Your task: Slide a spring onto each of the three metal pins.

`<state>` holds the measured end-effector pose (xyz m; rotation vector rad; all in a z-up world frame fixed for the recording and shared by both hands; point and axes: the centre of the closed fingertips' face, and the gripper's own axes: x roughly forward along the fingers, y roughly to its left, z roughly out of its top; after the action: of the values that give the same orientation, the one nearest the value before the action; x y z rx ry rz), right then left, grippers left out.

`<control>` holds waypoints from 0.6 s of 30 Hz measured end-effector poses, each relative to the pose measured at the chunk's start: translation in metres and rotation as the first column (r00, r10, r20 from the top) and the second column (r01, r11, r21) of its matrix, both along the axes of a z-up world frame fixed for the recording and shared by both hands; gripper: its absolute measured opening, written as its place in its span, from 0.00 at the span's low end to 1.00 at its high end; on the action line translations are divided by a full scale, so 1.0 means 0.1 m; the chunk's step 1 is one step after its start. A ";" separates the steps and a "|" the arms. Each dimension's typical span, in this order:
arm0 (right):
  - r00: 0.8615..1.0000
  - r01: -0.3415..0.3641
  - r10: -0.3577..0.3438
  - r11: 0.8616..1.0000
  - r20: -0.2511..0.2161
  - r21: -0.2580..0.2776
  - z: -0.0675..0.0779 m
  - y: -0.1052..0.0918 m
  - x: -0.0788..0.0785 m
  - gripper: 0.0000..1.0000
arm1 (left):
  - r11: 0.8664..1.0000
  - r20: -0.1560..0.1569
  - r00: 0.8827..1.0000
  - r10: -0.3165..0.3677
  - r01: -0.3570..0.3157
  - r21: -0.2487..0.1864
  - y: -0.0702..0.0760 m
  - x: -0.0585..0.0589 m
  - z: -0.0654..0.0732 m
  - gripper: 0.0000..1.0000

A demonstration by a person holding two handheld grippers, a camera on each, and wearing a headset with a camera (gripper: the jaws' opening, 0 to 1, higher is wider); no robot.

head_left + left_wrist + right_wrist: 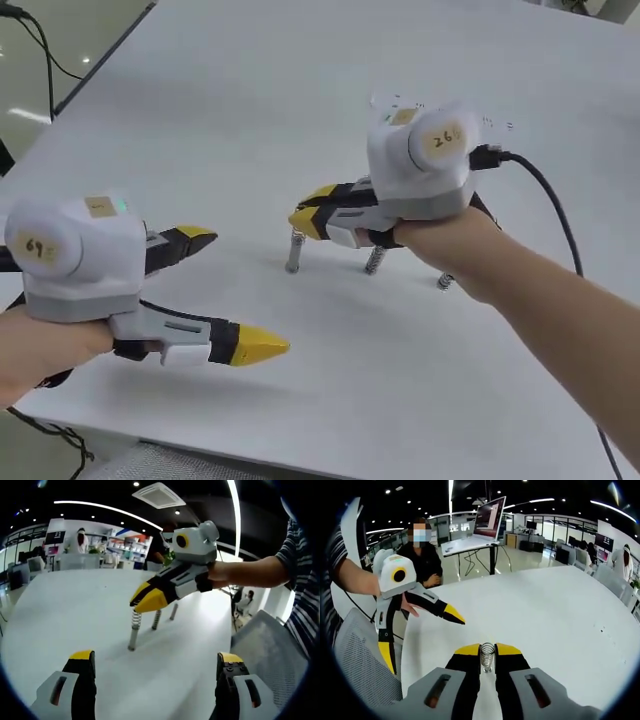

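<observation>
Head view: pins (375,260) on white table (300,80), glossy floor (28,95).

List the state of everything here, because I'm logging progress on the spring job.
left gripper: open, empty.
right gripper: shut on a spring.
spring: pinched, at the top of the first pin.
first pin: upright, lower shaft bare.
middle pin: upright, coils around it.
third pin: upright, partly hidden by the wrist.

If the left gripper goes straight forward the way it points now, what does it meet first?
Most likely the nearest pin, which stands almost straight ahead of the left gripper. The right gripper is shut on the spring at its top. Depth is unclear.
</observation>
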<state>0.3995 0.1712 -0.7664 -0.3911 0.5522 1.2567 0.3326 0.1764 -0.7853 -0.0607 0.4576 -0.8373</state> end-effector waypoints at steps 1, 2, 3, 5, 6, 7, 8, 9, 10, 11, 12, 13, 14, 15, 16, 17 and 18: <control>1.000 0.000 0.000 1.000 0.001 0.000 0.00 0.00 0.00 0.07 | 1.000 0.000 1.000 0.000 0.000 0.000 0.00 0.00 0.00 0.98; 1.000 0.000 0.000 1.000 -0.003 0.001 -0.01 0.00 0.00 0.07 | 1.000 -0.001 1.000 0.000 0.000 -0.001 0.00 0.00 0.00 0.98; 1.000 0.000 0.000 1.000 -0.005 0.001 -0.02 0.00 -0.01 0.07 | 1.000 -0.001 1.000 0.000 0.000 -0.001 0.00 0.00 0.00 0.98; 1.000 -0.001 0.001 1.000 0.000 -0.004 -0.04 0.01 0.00 0.07 | 1.000 -0.001 1.000 -0.003 0.003 -0.001 0.00 0.00 0.00 0.98; 1.000 0.000 0.000 1.000 -0.004 -0.004 -0.05 0.01 0.00 0.07 | 1.000 -0.002 1.000 -0.003 0.003 -0.001 0.00 0.00 0.00 0.98; 1.000 0.000 0.000 1.000 -0.005 -0.005 -0.05 0.01 0.00 0.07 | 1.000 -0.003 1.000 -0.003 0.003 0.001 0.00 0.00 0.00 0.98; 1.000 0.001 -0.001 1.000 -0.006 -0.005 -0.07 0.01 0.00 0.07 | 1.000 -0.001 1.000 -0.002 0.002 0.002 0.00 0.00 0.00 0.98; 1.000 0.001 -0.001 1.000 -0.009 -0.008 -0.09 0.01 0.01 0.07 | 1.000 -0.002 1.000 -0.001 0.001 0.001 0.01 0.01 0.00 0.98; 1.000 0.001 -0.001 1.000 -0.011 -0.011 -0.11 0.01 0.00 0.07 | 1.000 -0.002 1.000 0.000 0.000 0.000 0.01 0.01 0.00 0.98; 1.000 0.001 -0.001 1.000 -0.016 -0.017 -0.14 0.01 0.00 0.07 | 1.000 -0.001 1.000 0.001 -0.001 -0.001 0.01 0.01 0.00 0.98; 1.000 -0.002 0.001 1.000 -0.016 -0.021 -0.15 0.02 -0.01 0.07 | 1.000 -0.001 1.000 0.001 -0.001 -0.001 0.01 0.01 0.00 0.98; 1.000 -0.006 0.005 1.000 -0.016 -0.026 -0.18 0.02 -0.01 0.07 | 1.000 -0.001 1.000 0.001 -0.001 0.001 0.02 0.01 0.00 0.98; 1.000 -0.006 0.005 1.000 -0.018 -0.027 -0.19 0.02 -0.01 0.07 | 1.000 0.000 1.000 0.000 0.000 0.001 0.01 0.01 0.01 0.98; 1.000 -0.005 0.004 1.000 -0.023 -0.027 -0.21 0.03 -0.01 0.08 | 1.000 0.000 1.000 0.001 -0.001 0.000 0.01 0.01 0.01 0.98; 1.000 -0.005 0.005 1.000 -0.026 -0.029 -0.23 0.03 -0.02 0.08 | 1.000 0.000 1.000 0.001 -0.001 0.000 0.02 0.01 0.01 0.98; 1.000 -0.006 0.005 0.999 -0.024 -0.035 -0.25 0.03 -0.02 0.08 | 1.000 -0.001 1.000 0.001 -0.001 0.001 0.02 0.01 0.00 0.98; 1.000 -0.007 0.006 0.999 -0.026 -0.039 -0.27 0.03 -0.02 0.08 | 1.000 -0.001 1.000 0.001 -0.001 0.001 0.02 0.01 0.00 0.98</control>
<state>0.3977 0.1746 -0.7936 -0.4105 0.5991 1.2605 0.3335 0.1782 -0.7851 -0.0604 0.4592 -0.8357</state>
